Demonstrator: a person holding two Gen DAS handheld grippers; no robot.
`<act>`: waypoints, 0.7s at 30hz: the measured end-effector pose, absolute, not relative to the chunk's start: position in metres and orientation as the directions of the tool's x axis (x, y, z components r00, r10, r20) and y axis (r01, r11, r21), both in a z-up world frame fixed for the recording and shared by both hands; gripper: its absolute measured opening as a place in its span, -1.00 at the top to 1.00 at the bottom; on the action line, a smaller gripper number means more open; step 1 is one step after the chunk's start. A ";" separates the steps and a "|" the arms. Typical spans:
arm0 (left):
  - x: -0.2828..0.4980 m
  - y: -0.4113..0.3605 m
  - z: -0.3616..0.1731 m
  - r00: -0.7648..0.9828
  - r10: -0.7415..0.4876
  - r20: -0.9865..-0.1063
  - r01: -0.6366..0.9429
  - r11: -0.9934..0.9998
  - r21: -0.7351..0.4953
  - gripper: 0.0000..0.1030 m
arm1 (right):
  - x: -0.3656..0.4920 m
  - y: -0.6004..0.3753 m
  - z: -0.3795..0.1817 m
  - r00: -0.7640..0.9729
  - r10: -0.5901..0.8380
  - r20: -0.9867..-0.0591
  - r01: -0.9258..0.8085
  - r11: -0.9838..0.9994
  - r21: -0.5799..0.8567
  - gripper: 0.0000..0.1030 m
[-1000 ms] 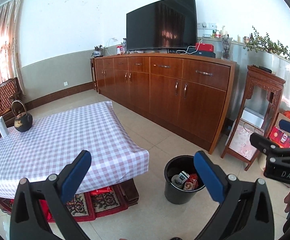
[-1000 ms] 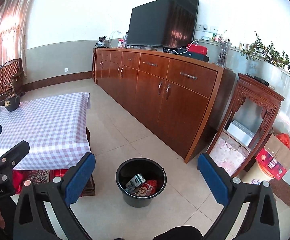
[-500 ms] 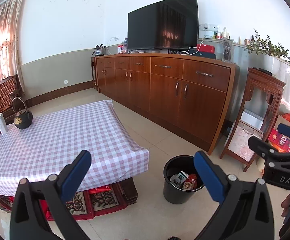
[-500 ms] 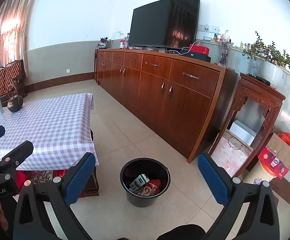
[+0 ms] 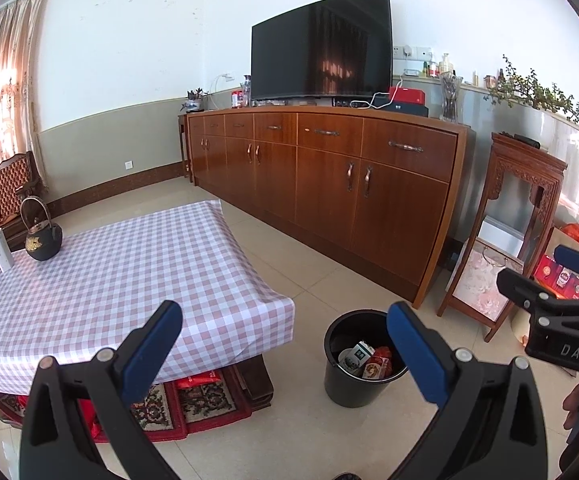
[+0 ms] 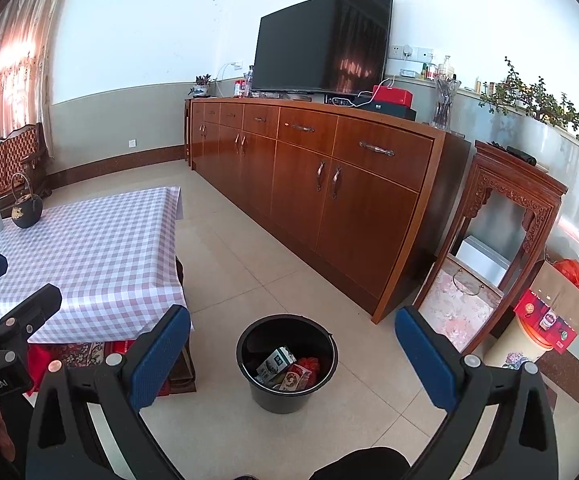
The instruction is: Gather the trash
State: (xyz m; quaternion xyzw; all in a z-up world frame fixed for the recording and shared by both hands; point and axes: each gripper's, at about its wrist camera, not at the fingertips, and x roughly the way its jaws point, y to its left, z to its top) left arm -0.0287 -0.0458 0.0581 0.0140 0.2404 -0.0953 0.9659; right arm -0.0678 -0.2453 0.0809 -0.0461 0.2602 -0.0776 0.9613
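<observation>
Right wrist view: right claw (image 6: 291,354) wide open, empty, above black bin (image 6: 287,364) holding trash.

A bin (image 6: 287,364) is set on the floor, right of the table (image 6: 89,256) and near the sideboard (image 6: 321,184). Cartons (image 6: 276,362) are held in it. A kettle (image 5: 43,236) is placed at the table's far left.

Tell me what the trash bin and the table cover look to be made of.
Trash bin: likely black plastic, with smooth, slightly glossy walls and a thin rolled rim. Table cover: seemingly wipe-clean vinyl or oilcloth, a checked print with a faint sheen and stiff folds at the corner.
</observation>
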 end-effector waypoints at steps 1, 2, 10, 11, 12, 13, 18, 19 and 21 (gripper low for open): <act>-0.029 -0.046 0.059 0.867 -0.176 -0.467 0.190 0.982 -0.018 -0.99 | -0.068 -0.245 0.081 0.853 -0.173 -0.493 0.125 0.984 -0.129 -1.00; -0.029 -0.046 0.058 0.866 -0.177 -0.467 0.191 0.981 -0.017 -0.99 | -0.068 -0.246 0.081 0.853 -0.174 -0.492 0.125 0.984 -0.130 -1.00; -0.028 -0.046 0.058 0.865 -0.174 -0.471 0.189 0.982 -0.017 -0.99 | -0.068 -0.244 0.081 0.854 -0.171 -0.492 0.121 0.984 -0.132 -1.00; -0.027 -0.045 0.058 0.864 -0.177 -0.472 0.191 0.981 -0.018 -0.99 | -0.068 -0.244 0.081 0.853 -0.171 -0.492 0.121 0.984 -0.132 -1.00; -0.027 -0.045 0.057 0.862 -0.179 -0.475 0.194 0.981 -0.018 -0.99 | -0.068 -0.244 0.080 0.853 -0.171 -0.493 0.121 0.984 -0.131 -1.00; -0.027 -0.046 0.057 0.860 -0.179 -0.477 0.195 0.981 -0.016 -0.99 | -0.068 -0.244 0.080 0.853 -0.170 -0.494 0.121 0.984 -0.130 -1.00; -0.028 -0.046 0.056 0.859 -0.184 -0.478 0.201 0.980 -0.016 -0.99 | -0.067 -0.245 0.079 0.853 -0.169 -0.493 0.124 0.985 -0.123 -1.00; -0.028 -0.046 0.056 0.859 -0.184 -0.478 0.201 0.979 -0.017 -0.99 | -0.067 -0.246 0.079 0.853 -0.170 -0.493 0.125 0.985 -0.123 -1.00; -0.028 -0.046 0.056 0.858 -0.185 -0.479 0.202 0.979 -0.016 -0.99 | -0.067 -0.246 0.079 0.853 -0.172 -0.493 0.127 0.984 -0.124 -1.00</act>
